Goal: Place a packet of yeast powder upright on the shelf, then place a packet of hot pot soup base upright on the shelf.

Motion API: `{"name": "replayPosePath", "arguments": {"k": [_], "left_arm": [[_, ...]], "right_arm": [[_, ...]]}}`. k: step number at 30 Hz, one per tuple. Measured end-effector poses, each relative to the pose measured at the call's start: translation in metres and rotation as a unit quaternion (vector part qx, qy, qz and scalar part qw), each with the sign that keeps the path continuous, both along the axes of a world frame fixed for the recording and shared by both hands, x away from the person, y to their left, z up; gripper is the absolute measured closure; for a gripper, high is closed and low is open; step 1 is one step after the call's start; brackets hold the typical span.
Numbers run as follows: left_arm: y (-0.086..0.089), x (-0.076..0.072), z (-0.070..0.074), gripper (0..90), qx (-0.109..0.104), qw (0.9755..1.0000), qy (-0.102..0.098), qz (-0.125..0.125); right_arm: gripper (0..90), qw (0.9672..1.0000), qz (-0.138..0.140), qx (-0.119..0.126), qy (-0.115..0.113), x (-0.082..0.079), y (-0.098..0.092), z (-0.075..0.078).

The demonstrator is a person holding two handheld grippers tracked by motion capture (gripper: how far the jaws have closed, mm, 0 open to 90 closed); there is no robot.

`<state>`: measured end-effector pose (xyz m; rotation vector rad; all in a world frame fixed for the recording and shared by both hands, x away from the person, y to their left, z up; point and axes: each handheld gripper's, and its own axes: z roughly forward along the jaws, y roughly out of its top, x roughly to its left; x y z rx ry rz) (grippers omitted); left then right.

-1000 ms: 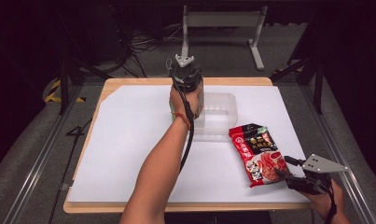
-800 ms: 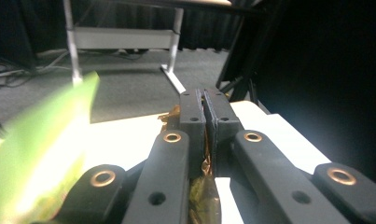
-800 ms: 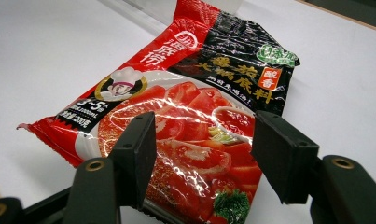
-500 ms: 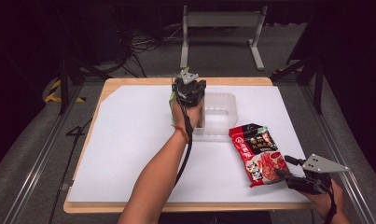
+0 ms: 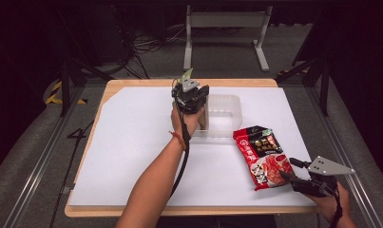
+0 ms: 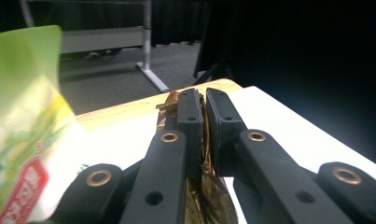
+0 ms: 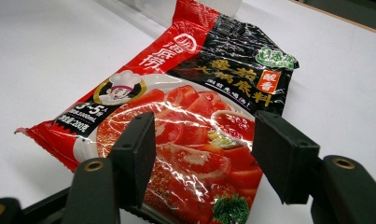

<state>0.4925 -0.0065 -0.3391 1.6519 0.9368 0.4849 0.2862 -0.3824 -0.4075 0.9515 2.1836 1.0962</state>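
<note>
My left gripper point(image 5: 195, 97) hangs over the left end of a clear plastic tub point(image 5: 223, 114) at the back of the table. It is shut on a thin gold-brown packet point(image 5: 202, 118) that dangles toward the tub. In the left gripper view the jaws point(image 6: 202, 95) pinch the gold packet point(image 6: 203, 144) between them. A red and black soup-base packet point(image 5: 263, 154) lies flat at the right front. My right gripper point(image 5: 289, 169) rests at its near end, open. In the right gripper view the jaws point(image 7: 204, 140) stand apart over the red packet point(image 7: 185, 107).
A green and white packet point(image 6: 22, 121) shows close at the left of the left gripper view; where it rests I cannot tell. The white sheet point(image 5: 132, 142) covers the wooden table point(image 5: 103, 95). Dark floor, cables and a metal stand point(image 5: 222, 28) lie beyond.
The left gripper has come down with the gold packet toward the tub's left end and tilted a little. The right gripper and the red packet have stayed put.
</note>
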Motion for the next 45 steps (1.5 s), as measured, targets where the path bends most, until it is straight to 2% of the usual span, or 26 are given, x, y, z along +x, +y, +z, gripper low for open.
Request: {"name": "replayPosePath", "arguments": {"k": [4, 8, 12, 16, 21, 26, 30, 34, 35, 36, 37, 41, 45], "left_arm": [[0.000, -0.004, -0.001, 84.3, 0.012, 0.9998, -0.011, -0.009], [0.002, -0.005, -0.002, 84.3, 0.014, 0.9997, -0.012, -0.014], [0.004, -0.005, 0.000, 84.2, 0.029, 0.9993, -0.015, -0.019], [0.006, -0.004, 0.000, 84.0, 0.034, 0.9989, -0.017, -0.025], [0.005, -0.004, -0.002, 84.0, 0.031, 0.9988, -0.019, -0.032], [0.001, -0.006, 0.000, 83.9, 0.048, 0.9978, -0.028, -0.037], [0.001, -0.006, -0.001, 83.9, 0.043, 0.9979, -0.027, -0.039], [0.004, -0.007, 0.000, 83.3, 0.049, 0.9977, -0.029, -0.036], [0.004, -0.009, 0.001, 83.2, 0.060, 0.9971, -0.032, -0.035], [0.004, -0.009, 0.001, 82.2, 0.060, 0.9971, -0.032, -0.035], [0.007, -0.011, 0.004, 81.9, 0.067, 0.9963, -0.040, -0.038], [0.014, -0.018, 0.010, 81.1, 0.069, 0.9941, -0.063, -0.055], [0.023, -0.028, 0.013, 77.6, 0.085, 0.9914, -0.077, -0.062]], "right_arm": [[40.7, 1.0000, 0.001, -0.002, -0.001, 0.000, 0.000, 0.000], [41.8, 1.0000, 0.001, 0.001, 0.000, 0.001, 0.000, 0.000], [42.1, 1.0000, 0.001, -0.003, 0.001, 0.002, 0.001, 0.000], [43.4, 1.0000, 0.001, -0.001, 0.000, 0.003, 0.002, 0.001], [43.4, 1.0000, 0.001, -0.004, 0.000, 0.002, 0.002, 0.000], [43.5, 1.0000, -0.004, -0.001, -0.002, 0.002, 0.000, 0.001], [43.6, 1.0000, -0.005, -0.003, -0.001, 0.001, 0.000, 0.001], [44.1, 1.0000, -0.004, 0.001, -0.001, 0.001, 0.000, 0.001], [44.3, 1.0000, -0.003, 0.001, -0.001, 0.001, 0.000, 0.001], [44.3, 1.0000, -0.003, 0.001, -0.001, 0.001, 0.000, 0.001], [44.3, 1.0000, -0.003, 0.000, -0.002, 0.001, -0.001, 0.001], [45.3, 1.0000, -0.004, 0.007, -0.001, 0.003, -0.003, 0.001], [47.2, 1.0000, -0.005, 0.008, 0.001, 0.004, -0.004, 0.001]]}}
